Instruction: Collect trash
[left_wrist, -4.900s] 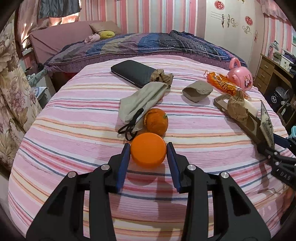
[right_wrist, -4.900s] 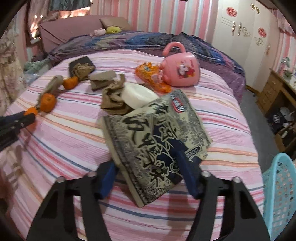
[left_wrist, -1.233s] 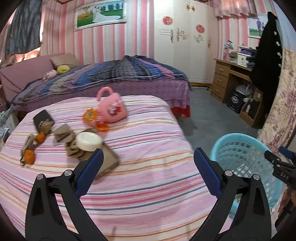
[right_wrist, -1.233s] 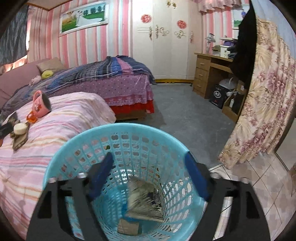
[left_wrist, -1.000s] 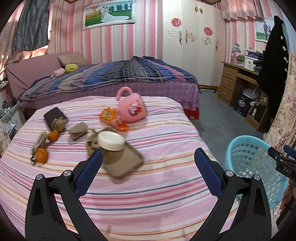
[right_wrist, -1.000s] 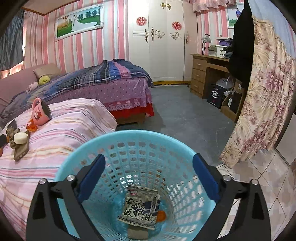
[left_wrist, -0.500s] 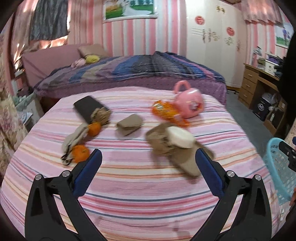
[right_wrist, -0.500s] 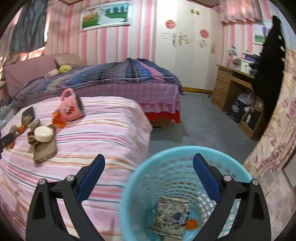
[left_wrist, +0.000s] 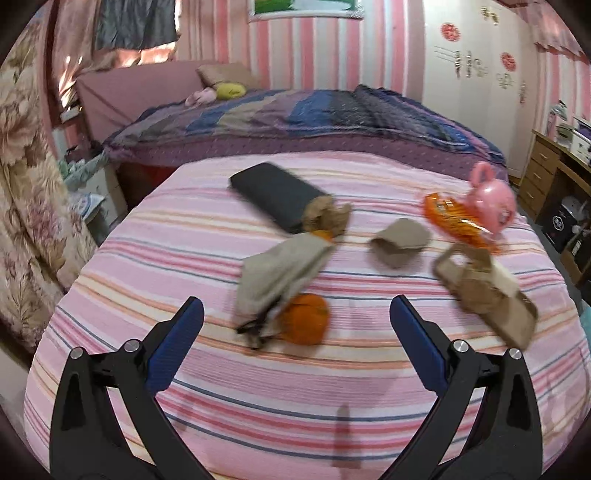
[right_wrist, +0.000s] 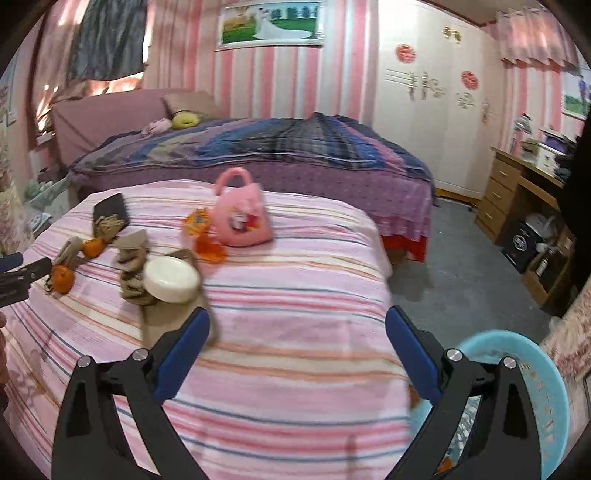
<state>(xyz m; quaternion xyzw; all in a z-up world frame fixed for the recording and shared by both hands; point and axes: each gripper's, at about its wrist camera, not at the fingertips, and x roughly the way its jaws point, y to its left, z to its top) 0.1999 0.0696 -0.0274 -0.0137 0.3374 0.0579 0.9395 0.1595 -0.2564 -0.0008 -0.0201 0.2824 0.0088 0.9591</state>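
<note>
My left gripper (left_wrist: 295, 325) is open and empty above the pink striped bed (left_wrist: 295, 387), just in front of an orange fruit (left_wrist: 304, 323) beside a grey cloth bag (left_wrist: 284, 269). A second orange (left_wrist: 322, 235), crumpled brown paper (left_wrist: 327, 218), a brown wad (left_wrist: 400, 240), an orange snack wrapper (left_wrist: 458, 221) and a brown tray (left_wrist: 487, 295) lie beyond. My right gripper (right_wrist: 297, 350) is open and empty over the bed's near right part. The blue basket (right_wrist: 535, 398) stands at lower right.
A pink toy handbag (right_wrist: 240, 218), a white round lid (right_wrist: 170, 278) and a dark flat case (left_wrist: 275, 195) lie on the bed. A second bed with a plaid blanket (right_wrist: 277, 147) stands behind. A wooden desk (right_wrist: 524, 192) is on the right.
Both grippers dropped the orange and the printed bag into the basket, then swung left back to the bed. The left gripper has moved closer to the orange and cloth bag.
</note>
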